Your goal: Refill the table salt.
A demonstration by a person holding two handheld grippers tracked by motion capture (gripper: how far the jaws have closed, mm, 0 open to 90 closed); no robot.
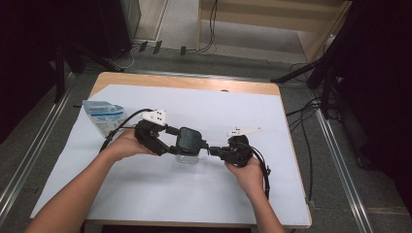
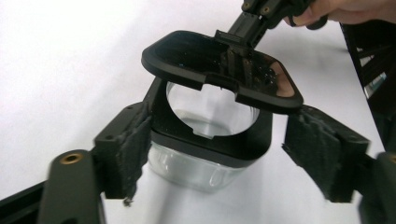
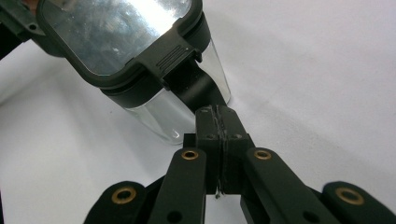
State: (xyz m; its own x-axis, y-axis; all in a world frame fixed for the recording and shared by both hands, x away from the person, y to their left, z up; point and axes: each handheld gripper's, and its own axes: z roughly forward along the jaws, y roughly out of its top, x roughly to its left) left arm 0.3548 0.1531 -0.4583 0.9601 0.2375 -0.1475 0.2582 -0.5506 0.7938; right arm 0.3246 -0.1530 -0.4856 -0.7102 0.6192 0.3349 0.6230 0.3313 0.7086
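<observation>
A clear container (image 1: 187, 157) with a black rim (image 2: 212, 140) stands on the white sheet mid-table. Its black-framed lid (image 2: 219, 65) is tilted up off the opening. My left gripper (image 2: 217, 154) straddles the container. The left pad (image 2: 128, 154) touches the rim, and a narrow gap shows between the rim and the right pad (image 2: 322, 154). My right gripper (image 3: 217, 122) is shut on the lid's black latch tab (image 3: 194, 86), at the lid's right side in the high view (image 1: 214, 151). The right gripper (image 2: 252, 21) also appears in the left gripper view, at the lid's far edge.
A blue and white packet (image 1: 104, 116) lies at the table's left, behind my left hand. The white sheet (image 1: 194, 194) covers most of the wooden table (image 1: 184, 81). Cables and dark stands crowd the floor to the right and at the back.
</observation>
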